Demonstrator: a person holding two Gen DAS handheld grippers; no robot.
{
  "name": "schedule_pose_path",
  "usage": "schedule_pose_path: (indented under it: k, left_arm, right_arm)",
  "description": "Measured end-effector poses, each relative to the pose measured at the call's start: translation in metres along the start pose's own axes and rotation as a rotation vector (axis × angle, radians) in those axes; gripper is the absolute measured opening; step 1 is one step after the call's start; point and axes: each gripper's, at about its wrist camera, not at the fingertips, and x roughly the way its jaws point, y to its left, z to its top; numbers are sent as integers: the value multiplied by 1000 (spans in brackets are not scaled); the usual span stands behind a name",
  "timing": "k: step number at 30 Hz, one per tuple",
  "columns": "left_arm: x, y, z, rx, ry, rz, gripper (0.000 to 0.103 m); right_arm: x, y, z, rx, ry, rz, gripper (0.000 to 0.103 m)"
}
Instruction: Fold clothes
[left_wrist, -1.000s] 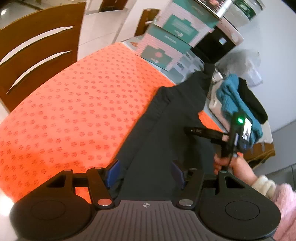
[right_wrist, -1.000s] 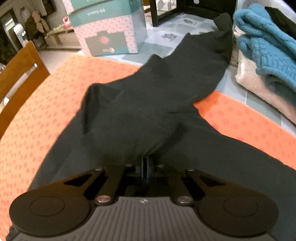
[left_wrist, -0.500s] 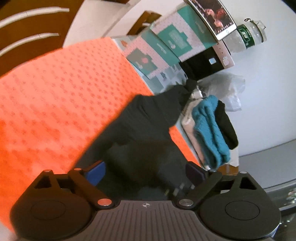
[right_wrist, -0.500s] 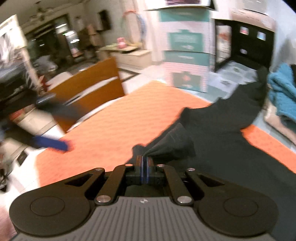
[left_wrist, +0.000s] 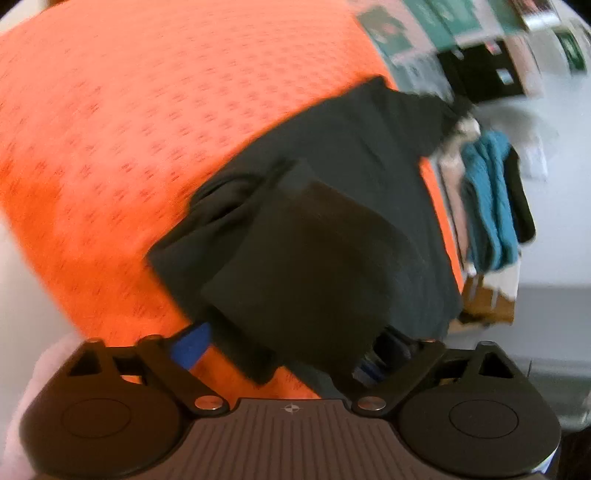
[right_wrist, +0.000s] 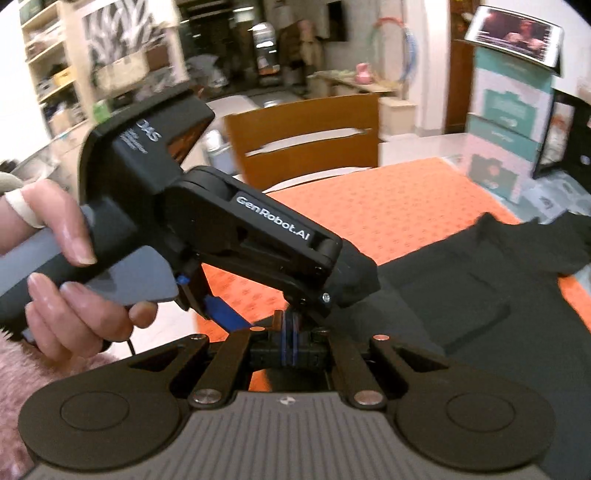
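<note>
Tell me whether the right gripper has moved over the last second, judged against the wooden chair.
Yes. The right gripper, shut on the black garment, has swung left and lifted: the wooden chair, earlier at the view's left edge, now sits centre.

Left gripper (right_wrist: 218, 308): matte black housing, white "GenRobot.AI" lettering on the side, further white print on the boxy rear block at upper left of the right wrist view; grey handle, grey trigger, blue pads (right_wrist: 225, 314), one silver screw, thin black cable below.

Right gripper (right_wrist: 290, 332): black linkage arms, silver pivot rivets, ribbed grey body, two round black discs, blue-edged jaws.

Hand (right_wrist: 55, 266): white band on one finger; fluffy pink sleeve (right_wrist: 14, 373) at lower left.
</note>
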Motion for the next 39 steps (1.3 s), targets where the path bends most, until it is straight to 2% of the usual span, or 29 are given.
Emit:
schedule_pose_path:
  k: [2,3,7,10,14,17,20,25,27,31,32,35,39]
  left_arm:
    - [-8,5,-11,-14,-44,-21,22]
    - [-13,4,-19,4,-73,-13,13]
    - [-42,2,-49,95,-203,81,9]
    - [-70,13,-70,119,-285,184,9]
    - [-106,44,-102,53,-338,326,9]
    - [-129,70,-130,-14,-363,441,9]
    - [-144,91,-159,-88,-361,542,9]
    - [-165,120,-190,-214,-372,689,12]
    - [-175,126,-195,-255,-402,701,18]
    - [-188,111,-191,-214,-479,697,54]
    - [-189,104,-190,-187,-494,702,60]
    - [-190,85,-181,-86,-518,698,69]
    - [-180,54,-158,54,-525,663,72]
  right_arm:
    - [-4,9,-6,-29,16,39,4]
    - [-6,13,-8,-45,21,57,4]
    - [-17,19,-11,-78,54,166,5]
    - [-30,10,-11,-66,77,250,7]
    - [-47,-19,-17,21,113,312,14]
    - [-52,-42,-28,88,135,277,20]
    - [-49,-65,-38,152,153,223,20]
    - [-40,-99,-57,253,175,134,20]
    - [-35,-107,-64,272,177,112,20]
    - [-19,-110,-62,288,174,102,24]
    - [-18,-109,-61,288,173,102,24]
    - [-20,-105,-57,278,158,93,26]
    - [-28,-102,-56,290,129,73,30]
